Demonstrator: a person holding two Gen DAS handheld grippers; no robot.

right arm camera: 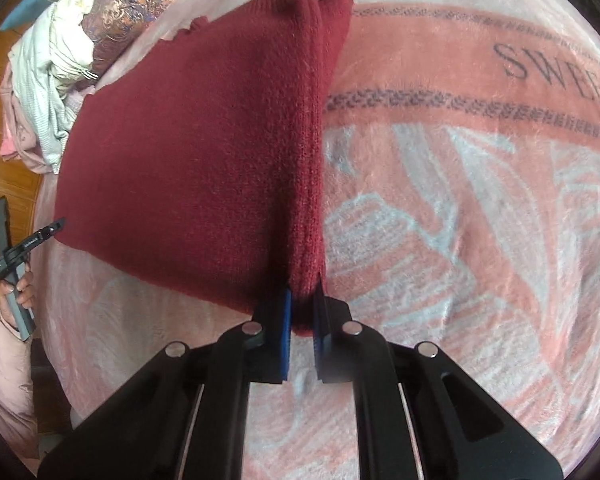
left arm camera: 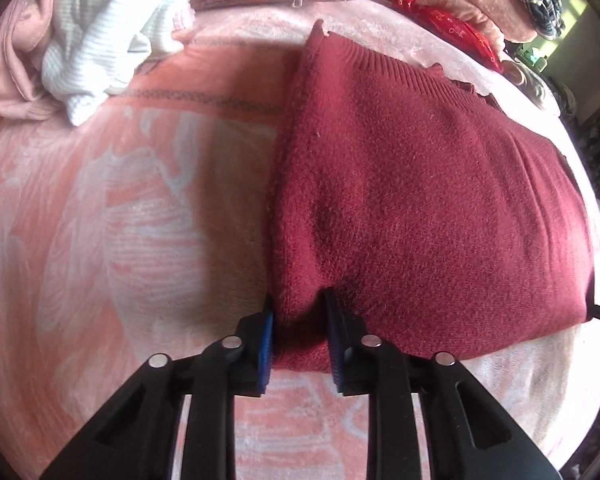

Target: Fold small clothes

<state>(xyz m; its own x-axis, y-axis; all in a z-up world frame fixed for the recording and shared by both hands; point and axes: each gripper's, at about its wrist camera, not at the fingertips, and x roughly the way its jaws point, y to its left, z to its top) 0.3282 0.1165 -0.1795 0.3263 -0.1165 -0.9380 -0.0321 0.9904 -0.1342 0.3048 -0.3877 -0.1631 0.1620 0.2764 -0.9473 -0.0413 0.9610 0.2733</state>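
While both tools point steeply down at the pink blanket (left arm camera: pixel 100 208), the left gripper (left arm camera: pixel 300 340) pinches one near corner of the folded maroon sweater (left arm camera: pixel 420 200) between its blue pads and the right gripper (right arm camera: pixel 302 320) is clamped on the other corner. A heap of pale clothes (left arm camera: pixel 92 40) lies well beyond the sweater. At the edge of the right wrist view a hand (right arm camera: pixel 18 292) in a pink sleeve holds what seems to be the other tool.

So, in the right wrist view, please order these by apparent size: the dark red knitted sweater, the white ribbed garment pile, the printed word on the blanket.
1. Dark red knitted sweater, clearly largest.
2. White ribbed garment pile and printed word: look similar, unranked; fisheye edges distort both.
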